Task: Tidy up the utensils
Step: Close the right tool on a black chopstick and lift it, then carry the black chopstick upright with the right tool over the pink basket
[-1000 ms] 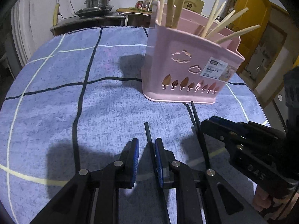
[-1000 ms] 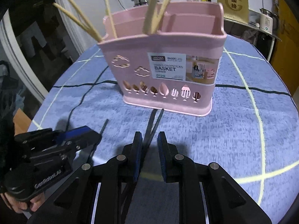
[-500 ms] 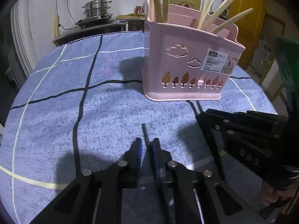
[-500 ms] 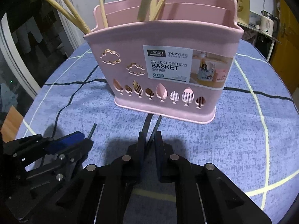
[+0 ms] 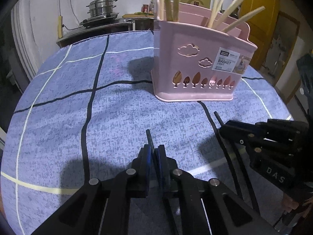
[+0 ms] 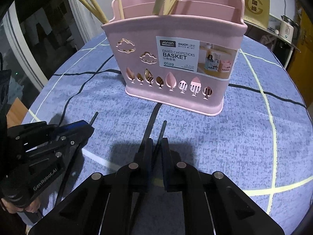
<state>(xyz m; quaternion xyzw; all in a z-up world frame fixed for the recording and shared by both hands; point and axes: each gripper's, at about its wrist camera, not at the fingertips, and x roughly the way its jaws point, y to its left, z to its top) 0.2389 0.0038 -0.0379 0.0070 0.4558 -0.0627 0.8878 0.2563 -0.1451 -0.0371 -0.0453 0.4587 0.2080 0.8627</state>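
- Left wrist view: the left gripper (image 5: 154, 154) is pinched on a black chopstick (image 5: 150, 140), whose tip pokes out ahead of the blue pads. It sits in front of the pink basket (image 5: 197, 62), well short of its base.
- Right wrist view: the right gripper (image 6: 156, 148) is pressed together on a second black chopstick (image 6: 162, 131), its tip aimed at the foot of the basket's front wall. A dark stripe of the blue tablecloth (image 6: 225, 137) runs close beside this stick and is easily mistaken for another one.
- Whether either stick has left the cloth, I cannot tell.
- The basket stands upright on the cloth ahead of both grippers. Pale wooden chopsticks (image 6: 88, 2) already lean out of its compartments at several angles.
- Risk, judged: each stick is held near one end, so the long free part may swing or slip in the pads when tilted upright.
- Risk, judged: the leaning wooden sticks crowd the basket's openings; an incoming stick could strike them and be deflected outside the rim.
- Risk, judged: the two grippers work near each other in front of the basket, and could collide when raised together.
- Risk, judged: the basket looks light, so a knock on its front wall may shift or tip it.
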